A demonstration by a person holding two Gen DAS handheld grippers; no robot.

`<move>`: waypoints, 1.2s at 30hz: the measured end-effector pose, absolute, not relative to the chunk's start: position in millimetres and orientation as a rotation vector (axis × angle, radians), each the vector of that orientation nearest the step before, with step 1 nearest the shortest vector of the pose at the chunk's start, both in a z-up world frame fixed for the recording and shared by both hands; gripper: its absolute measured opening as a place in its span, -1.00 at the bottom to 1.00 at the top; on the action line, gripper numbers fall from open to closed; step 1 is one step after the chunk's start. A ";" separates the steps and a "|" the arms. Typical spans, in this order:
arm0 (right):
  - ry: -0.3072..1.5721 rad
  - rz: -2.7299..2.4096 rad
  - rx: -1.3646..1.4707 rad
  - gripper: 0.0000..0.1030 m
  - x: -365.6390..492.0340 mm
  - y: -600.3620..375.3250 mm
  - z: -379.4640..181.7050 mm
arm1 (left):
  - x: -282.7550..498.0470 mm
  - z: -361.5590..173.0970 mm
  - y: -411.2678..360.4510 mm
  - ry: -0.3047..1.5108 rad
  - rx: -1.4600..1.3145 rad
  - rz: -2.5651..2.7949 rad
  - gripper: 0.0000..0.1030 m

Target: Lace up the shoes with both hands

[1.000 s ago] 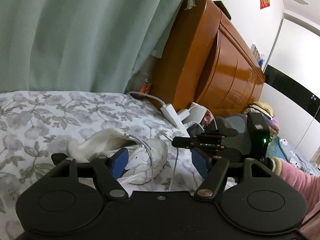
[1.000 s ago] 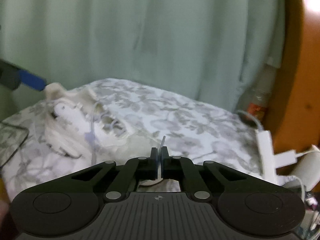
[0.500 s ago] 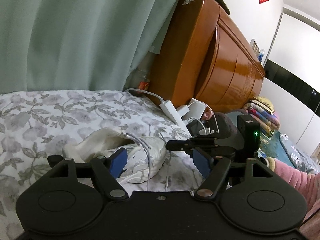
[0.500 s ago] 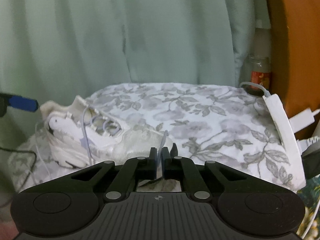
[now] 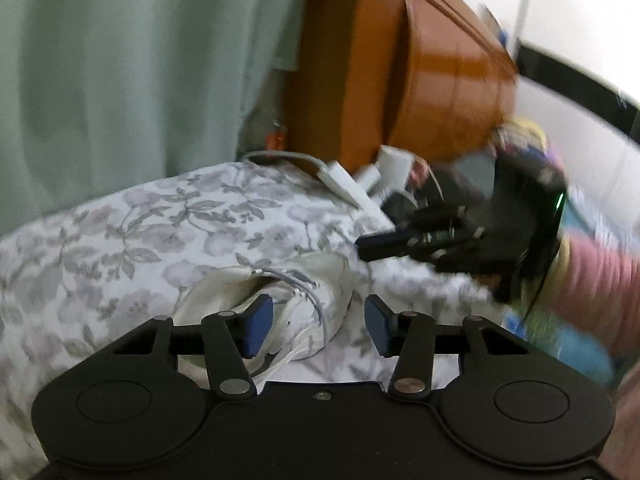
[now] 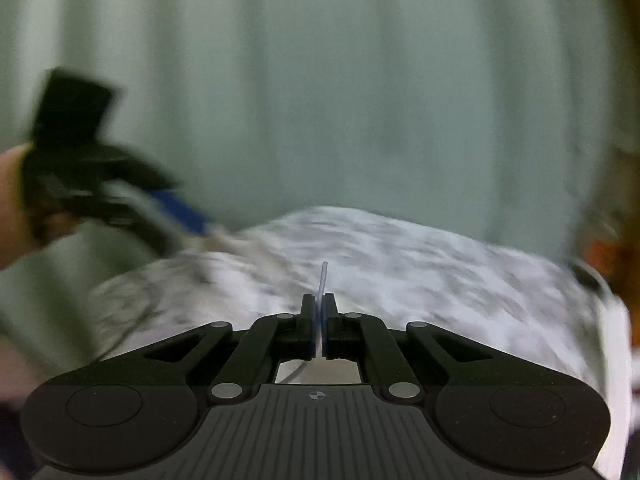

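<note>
Narrowing our left gripper (image 5: 318, 326) over the shoe (image 5: 280, 300), still gapped and empty, we keep the lace tip (image 6: 323, 276) pinched in the right gripper (image 6: 319, 330)

1. Our left gripper (image 5: 318, 326) has a black frame, silver rivets and blue pads (image 5: 256, 330).
2. Our right gripper (image 6: 319, 330) has a ribbed black base with a small crosshair mark.
3. Its body carries a green light (image 5: 560, 200).
4. We wear a pink ribbed sleeve (image 5: 600, 280).
</note>
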State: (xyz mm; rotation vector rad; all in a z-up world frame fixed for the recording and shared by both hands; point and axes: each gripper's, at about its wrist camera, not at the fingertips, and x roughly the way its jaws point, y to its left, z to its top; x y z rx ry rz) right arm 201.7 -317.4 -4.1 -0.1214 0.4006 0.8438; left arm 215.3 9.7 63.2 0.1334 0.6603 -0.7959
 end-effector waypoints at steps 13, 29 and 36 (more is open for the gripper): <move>0.435 1.203 -0.475 -0.97 245.6 -285.5 2.0 | 268.8 34.6 -28.1 0.840 0.323 -0.994 -0.12; 0.367 1.384 -0.538 -0.97 266.5 -289.0 -8.7 | 282.4 41.6 -21.2 0.833 0.341 -1.229 -0.20; 0.331 1.378 -0.510 -0.97 265.2 -292.3 -8.1 | 290.3 39.3 -17.9 0.846 0.271 -1.241 -0.20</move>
